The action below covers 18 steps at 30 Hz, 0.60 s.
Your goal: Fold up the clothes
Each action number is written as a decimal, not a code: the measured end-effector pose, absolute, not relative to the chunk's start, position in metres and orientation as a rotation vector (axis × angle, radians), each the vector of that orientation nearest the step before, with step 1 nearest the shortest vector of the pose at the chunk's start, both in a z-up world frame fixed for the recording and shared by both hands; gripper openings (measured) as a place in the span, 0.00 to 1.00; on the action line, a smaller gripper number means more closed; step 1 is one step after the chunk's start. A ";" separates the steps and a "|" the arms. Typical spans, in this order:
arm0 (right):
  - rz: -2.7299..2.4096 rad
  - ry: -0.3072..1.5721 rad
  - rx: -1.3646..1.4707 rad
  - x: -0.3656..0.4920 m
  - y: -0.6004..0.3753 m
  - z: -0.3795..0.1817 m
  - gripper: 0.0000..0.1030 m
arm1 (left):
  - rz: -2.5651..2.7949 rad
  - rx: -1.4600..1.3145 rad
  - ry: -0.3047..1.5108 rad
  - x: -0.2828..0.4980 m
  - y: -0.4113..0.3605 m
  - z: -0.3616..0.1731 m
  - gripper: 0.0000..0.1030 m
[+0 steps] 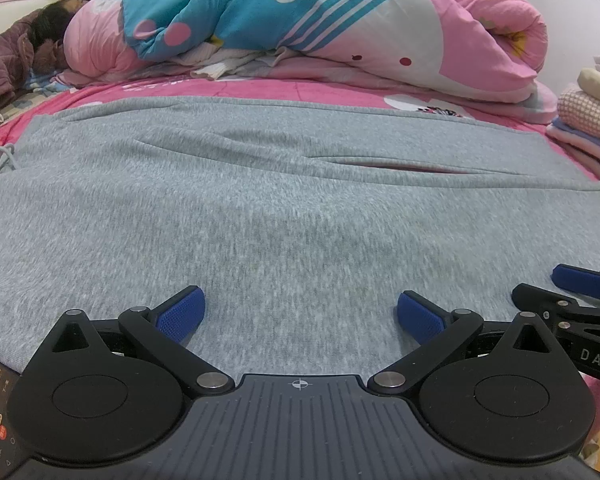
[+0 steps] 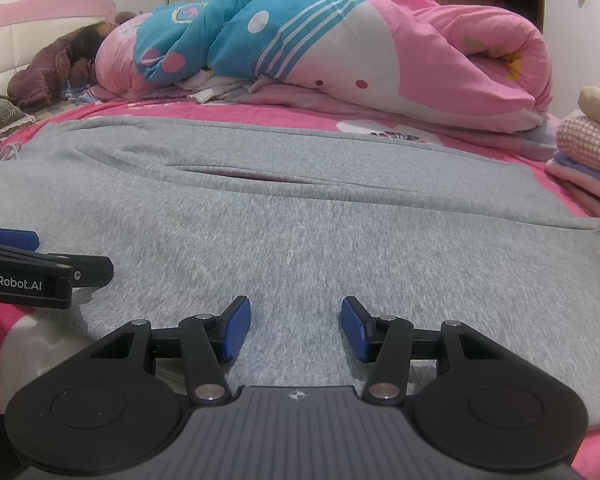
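With the grey garment [image 1: 284, 208] spread flat on the bed [image 2: 300, 114] before the bunched quilt [image 1: 380, 28], left tool [image 1: 300, 316] and right tool [image 2: 296, 330], both fingers apart and empty, should pinch its near hem evenly.

The right gripper [image 2: 296, 330] hangs low over a grey garment [image 2: 300, 216] spread flat on a bed with a pink sheet [image 2: 300, 114], its blue-padded jaws parted with nothing between them. At the left edge the left gripper [image 2: 24, 256] reaches in over the garment's near corner; its opening cannot be judged. A slit in the cloth shows pink beneath. Behind lies a rolled pink and blue quilt [image 2: 340, 40], and folded cloths [image 2: 588, 148] are stacked at the right.
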State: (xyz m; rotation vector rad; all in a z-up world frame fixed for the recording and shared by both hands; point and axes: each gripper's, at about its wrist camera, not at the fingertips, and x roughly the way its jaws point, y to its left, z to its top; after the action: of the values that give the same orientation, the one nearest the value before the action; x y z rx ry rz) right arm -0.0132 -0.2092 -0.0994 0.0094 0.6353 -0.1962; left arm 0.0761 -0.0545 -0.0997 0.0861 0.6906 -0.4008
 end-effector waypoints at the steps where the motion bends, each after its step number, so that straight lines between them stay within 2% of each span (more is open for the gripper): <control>1: -0.197 0.636 0.010 -0.013 -0.209 -0.099 0.52 | -0.401 0.086 0.691 0.076 -0.054 -0.100 1.00; 18: -0.200 0.650 0.012 -0.011 -0.209 -0.098 0.52 | -0.398 0.088 0.691 0.077 -0.055 -0.100 1.00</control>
State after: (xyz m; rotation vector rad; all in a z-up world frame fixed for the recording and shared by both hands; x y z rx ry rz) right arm -0.0110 -0.2095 -0.0984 0.0125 0.6498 -0.2000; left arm 0.0766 -0.0547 -0.0999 0.0879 0.6912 -0.3981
